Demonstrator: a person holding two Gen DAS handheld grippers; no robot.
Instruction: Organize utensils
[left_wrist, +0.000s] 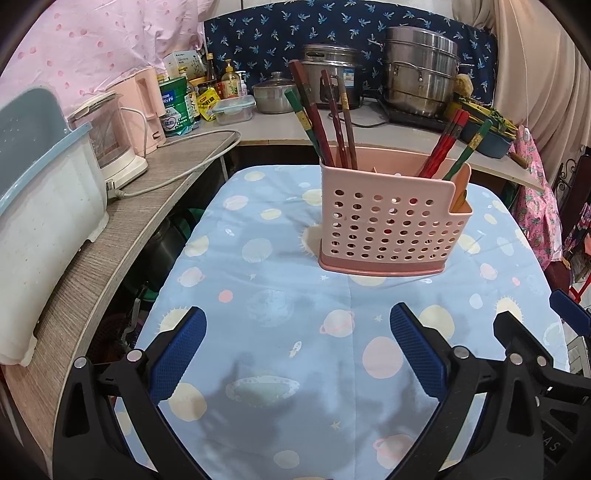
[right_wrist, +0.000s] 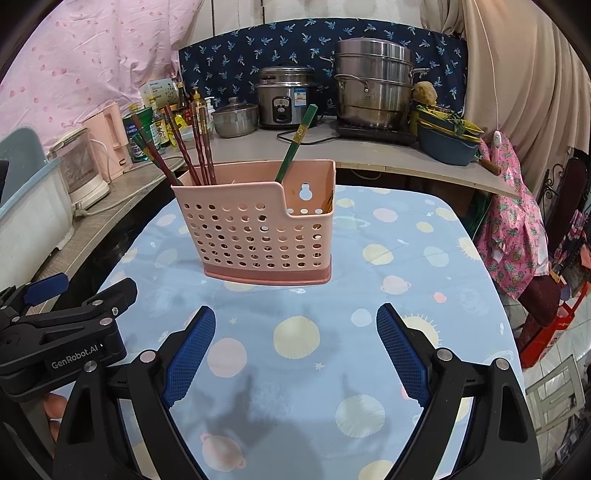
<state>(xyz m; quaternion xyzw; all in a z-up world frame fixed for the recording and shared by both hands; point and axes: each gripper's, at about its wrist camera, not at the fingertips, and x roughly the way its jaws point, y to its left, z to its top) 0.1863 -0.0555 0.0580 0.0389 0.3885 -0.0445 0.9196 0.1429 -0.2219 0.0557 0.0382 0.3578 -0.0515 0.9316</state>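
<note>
While both tools hang low over the worktop (left_wrist: 280, 266), each stands with its jaws apart and nothing between them: the left gripper (left_wrist: 297, 336) and the right gripper (right_wrist: 295, 332) are side by side, near each other, both facing the caddy (right_wrist: 258, 229). That pink perforated caddy stands upright on the planet-print cloth, well ahead of the fingertips. Chopsticks (left_wrist: 325, 122) lean out of its left end, red and green together; more chopsticks (left_wrist: 454, 144) lean from the right end, where the front wall steps down into a lower pocket. No utensil lies loose on the cloth, so sorting looks nearly done or about to be redone between compartments; I cannot tell which. For a clean next pick, I would come in from above on one stick only, gripping the exposed upper shaft along its lean and lifting along that line. The light caddy may tip or slide, so the other tool could steady its rim.
</note>
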